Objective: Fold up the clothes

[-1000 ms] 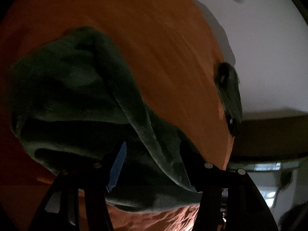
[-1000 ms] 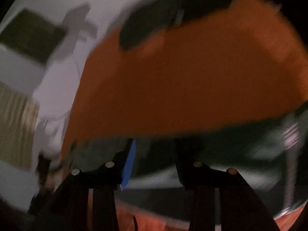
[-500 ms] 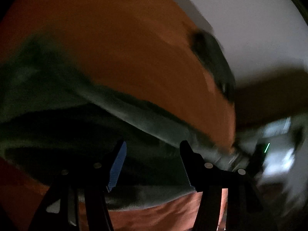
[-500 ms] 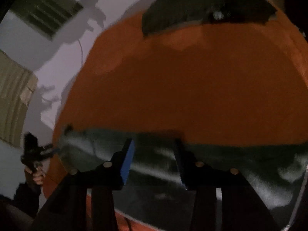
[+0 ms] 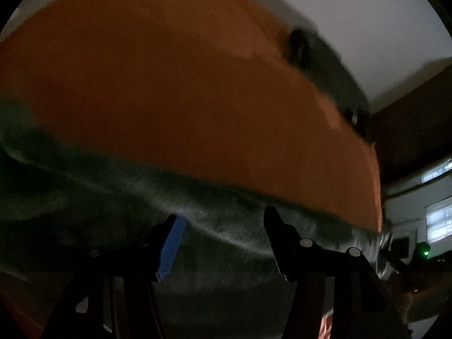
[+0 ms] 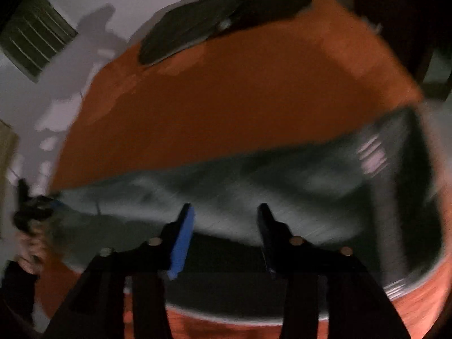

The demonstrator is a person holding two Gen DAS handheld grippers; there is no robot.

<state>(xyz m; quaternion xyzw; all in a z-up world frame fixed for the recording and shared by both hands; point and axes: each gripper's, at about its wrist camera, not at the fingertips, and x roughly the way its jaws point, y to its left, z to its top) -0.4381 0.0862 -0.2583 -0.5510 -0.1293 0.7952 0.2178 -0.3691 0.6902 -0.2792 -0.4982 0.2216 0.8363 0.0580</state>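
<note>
A dark green garment [image 5: 113,197] lies spread in a wide band across the near part of an orange cover [image 5: 169,84]. My left gripper [image 5: 223,226] is open, its fingertips low over the garment's upper edge. In the right wrist view the same garment [image 6: 282,178] stretches from side to side, with a pale striped patch [image 6: 373,152] near its right end. My right gripper [image 6: 224,217] is open over its middle. The left gripper [image 6: 31,212] shows at the garment's left corner, a hand [image 6: 28,248] under it. Both views are dim and blurred.
A second dark garment [image 6: 220,19] lies at the cover's far edge, also seen in the left wrist view as the dark garment [image 5: 325,65]. White wall stands behind, with a slatted vent [image 6: 34,42] and a lit window [image 5: 438,220]. Bare orange cover [image 6: 226,99] fills the middle.
The green garment went from a bunched heap to a flat band along the near edge. Both grippers swung toward the near edge; their jaws stayed apart.
</note>
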